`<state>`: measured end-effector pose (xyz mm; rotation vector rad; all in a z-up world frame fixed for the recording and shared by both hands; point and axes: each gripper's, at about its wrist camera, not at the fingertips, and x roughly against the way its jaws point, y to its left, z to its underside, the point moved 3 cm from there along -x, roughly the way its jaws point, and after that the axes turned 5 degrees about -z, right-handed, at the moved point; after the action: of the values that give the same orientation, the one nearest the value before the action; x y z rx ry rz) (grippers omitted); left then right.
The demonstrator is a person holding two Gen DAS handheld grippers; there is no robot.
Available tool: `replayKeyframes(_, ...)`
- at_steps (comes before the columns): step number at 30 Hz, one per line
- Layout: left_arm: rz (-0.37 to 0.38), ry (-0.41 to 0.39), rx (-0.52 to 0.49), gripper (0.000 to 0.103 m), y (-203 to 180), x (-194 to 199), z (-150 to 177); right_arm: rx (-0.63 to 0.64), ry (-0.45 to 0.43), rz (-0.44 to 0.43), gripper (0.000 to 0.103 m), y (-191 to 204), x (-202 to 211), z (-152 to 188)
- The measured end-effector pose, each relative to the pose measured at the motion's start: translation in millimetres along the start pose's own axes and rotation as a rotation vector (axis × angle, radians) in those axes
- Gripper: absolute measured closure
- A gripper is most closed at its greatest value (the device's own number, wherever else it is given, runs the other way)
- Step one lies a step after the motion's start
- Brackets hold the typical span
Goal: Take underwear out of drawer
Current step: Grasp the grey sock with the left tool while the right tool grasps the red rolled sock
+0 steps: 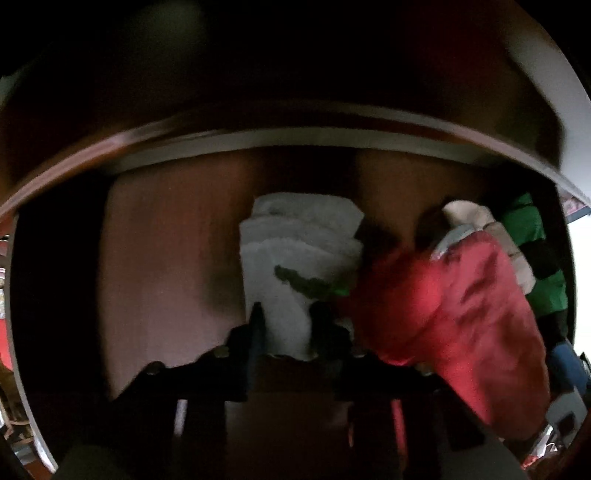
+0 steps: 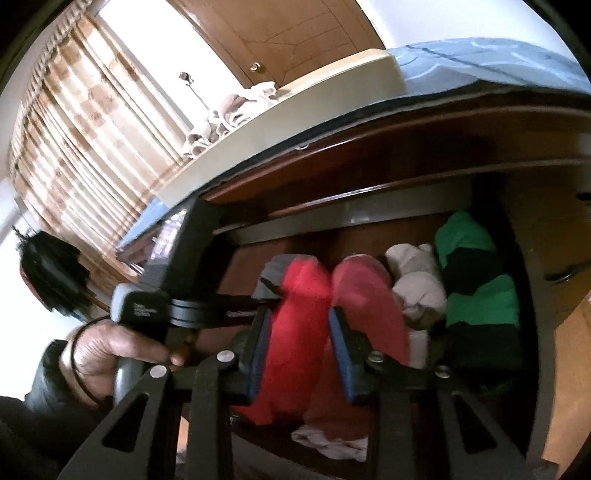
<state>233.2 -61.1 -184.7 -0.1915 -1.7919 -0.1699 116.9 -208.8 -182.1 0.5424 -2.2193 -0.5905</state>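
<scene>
In the left wrist view, the left tongs (image 1: 286, 325) point down into the dark wooden drawer (image 1: 155, 258) and are clenched on the near end of a folded white underwear (image 1: 295, 236), which lies on the drawer floor toward 12 o'clock. At 3 o'clock of it lies red underwear (image 1: 454, 302), with a beige roll (image 1: 476, 218) and green-and-black cloth (image 1: 532, 236) beyond.

In the right wrist view, the right tongs (image 2: 297, 325) straddle a red roll (image 2: 295, 317); whether the pads press it I cannot tell. The left hand (image 2: 107, 350) is at 9 o'clock. Farther off, a cream ledge (image 2: 295, 110) carries bundled cloths (image 2: 229, 110); beyond hang striped curtains (image 2: 85, 122) at 10 o'clock and a wooden door (image 2: 280, 33) at 12.
</scene>
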Motion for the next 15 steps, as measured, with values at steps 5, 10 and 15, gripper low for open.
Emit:
replayKeyframes(5,0.042,-0.046,-0.013,0.09,9,18,9,-0.072,0.003,-0.03,0.068,-9,3,-2)
replayKeyframes(10,0.028,-0.13,-0.054,0.09,24,47,33,-0.086,0.042,-0.073,0.065,0,-3,-3)
replayKeyframes(15,0.038,-0.157,-0.054,0.09,18,61,50,-0.068,0.139,-0.091,0.042,13,-25,-3)
